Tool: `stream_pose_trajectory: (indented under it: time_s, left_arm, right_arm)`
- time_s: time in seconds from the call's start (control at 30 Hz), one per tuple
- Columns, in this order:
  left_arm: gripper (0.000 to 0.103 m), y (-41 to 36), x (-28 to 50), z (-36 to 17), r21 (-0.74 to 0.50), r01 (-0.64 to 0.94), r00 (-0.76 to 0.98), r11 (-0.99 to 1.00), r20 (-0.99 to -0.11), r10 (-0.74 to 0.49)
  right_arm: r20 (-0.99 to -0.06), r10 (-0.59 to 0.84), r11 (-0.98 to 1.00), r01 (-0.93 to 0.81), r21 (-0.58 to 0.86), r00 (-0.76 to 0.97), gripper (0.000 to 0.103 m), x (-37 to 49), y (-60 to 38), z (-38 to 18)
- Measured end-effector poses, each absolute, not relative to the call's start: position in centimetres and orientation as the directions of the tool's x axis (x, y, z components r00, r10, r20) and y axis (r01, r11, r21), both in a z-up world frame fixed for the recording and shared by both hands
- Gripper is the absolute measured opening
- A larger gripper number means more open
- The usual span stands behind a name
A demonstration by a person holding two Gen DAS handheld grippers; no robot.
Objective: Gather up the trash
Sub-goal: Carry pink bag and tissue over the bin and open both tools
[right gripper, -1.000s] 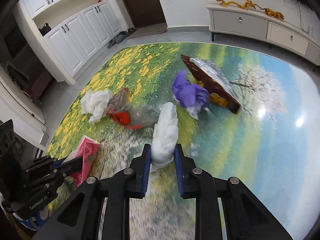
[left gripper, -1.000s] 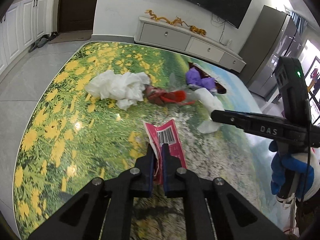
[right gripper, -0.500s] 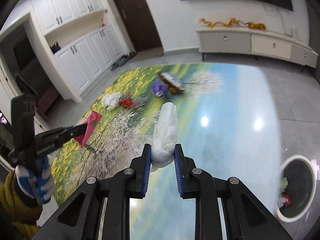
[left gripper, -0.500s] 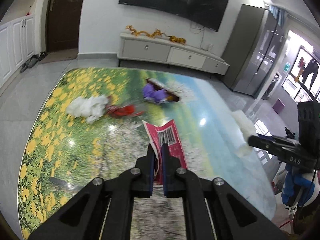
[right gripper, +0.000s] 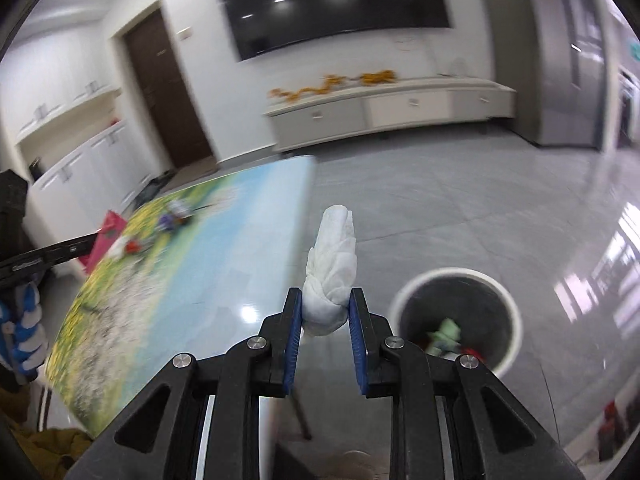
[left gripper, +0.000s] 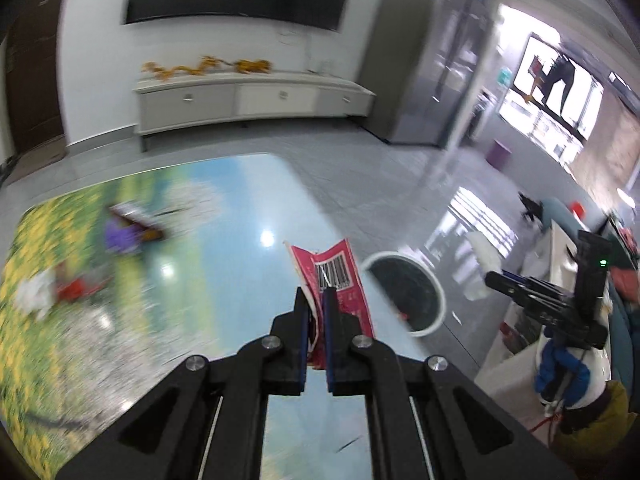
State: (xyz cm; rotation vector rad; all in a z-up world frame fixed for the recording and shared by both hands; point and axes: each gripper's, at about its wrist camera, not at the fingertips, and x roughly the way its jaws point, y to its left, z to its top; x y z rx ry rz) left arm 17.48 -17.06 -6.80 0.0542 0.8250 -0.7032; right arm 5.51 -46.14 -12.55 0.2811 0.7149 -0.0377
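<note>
Your right gripper (right gripper: pixel 325 312), jaws clamping the white tissue wad (right gripper: pixel 332 276), sits nearer the trash bin (right gripper: pixel 458 318), down-right; your left gripper (left gripper: pixel 316 308) pinches the red wrapper (left gripper: pixel 334 280).

My red barcoded wrapper (left gripper: pixel 338 280), my white tissue wad (right gripper: pixel 332 276); white-rimmed black bin (right gripper: pixel 456 280); flower-meadow table (left gripper: pixel 120 320).

A wall-mounted television (right gripper: pixel 340 4) hangs at twelve o'clock above a long white sideboard (right gripper: pixel 384 114) topped with golden ornaments (right gripper: pixel 332 84); a dark door (right gripper: pixel 166 92) stands at ten o'clock.
</note>
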Motion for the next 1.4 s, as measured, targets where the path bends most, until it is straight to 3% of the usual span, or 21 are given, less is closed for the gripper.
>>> stream_pose_trajectory:
  time_s: [0.33, 0.6, 0.67, 0.73, 1.0, 1.13, 1.4]
  left_arm:
    - [0.006, -36.0, 19.9, -9.5, -0.154, 0.728, 0.333, 0.668, -0.773, -0.541]
    - [0.009, -45.2, 23.1, -13.6, -0.25, 0.725, 0.218, 0.642, -0.801, -0.558]
    - [0.032, -46.3, 23.5, -14.3, -0.251, 0.721, 0.218, 0.646, -0.803, -0.554]
    - [0.048, -46.8, 23.5, -14.7, -0.254, 0.715, 0.225, 0.652, -0.798, -0.559]
    - [0.048, -45.3, 21.4, -14.1, -0.23, 0.714, 0.274, 0.661, -0.777, -0.566]
    - [0.048, -43.1, 20.2, -12.8, -0.231, 0.715, 0.307, 0.659, -0.744, -0.593]
    - [0.048, -38.1, 17.0, -9.6, -0.158, 0.737, 0.365, 0.657, -0.725, -0.584]
  right_arm:
    - [-0.691, -0.011, 0.906, 0.299, 0.298, 0.723, 0.023, 7.8, -55.9, -17.4]
    - [-0.733, -0.024, 0.884, 0.357, 0.302, 0.68, 0.031, 11.1, -60.3, -21.2]
    - [-0.748, -0.026, 0.88, 0.371, 0.298, 0.663, 0.048, 12.0, -60.9, -22.2]
    - [-0.76, -0.043, 0.877, 0.389, 0.282, 0.648, 0.053, 12.2, -61.3, -22.8]
    - [-0.747, -0.045, 0.85, 0.418, 0.32, 0.664, 0.054, 10.3, -61.4, -22.6]
    - [-0.717, -0.051, 0.848, 0.41, 0.337, 0.695, 0.063, 8.8, -60.2, -21.0]
    - [-0.654, -0.061, 0.861, 0.371, 0.348, 0.754, 0.068, 5.9, -57.2, -16.4]
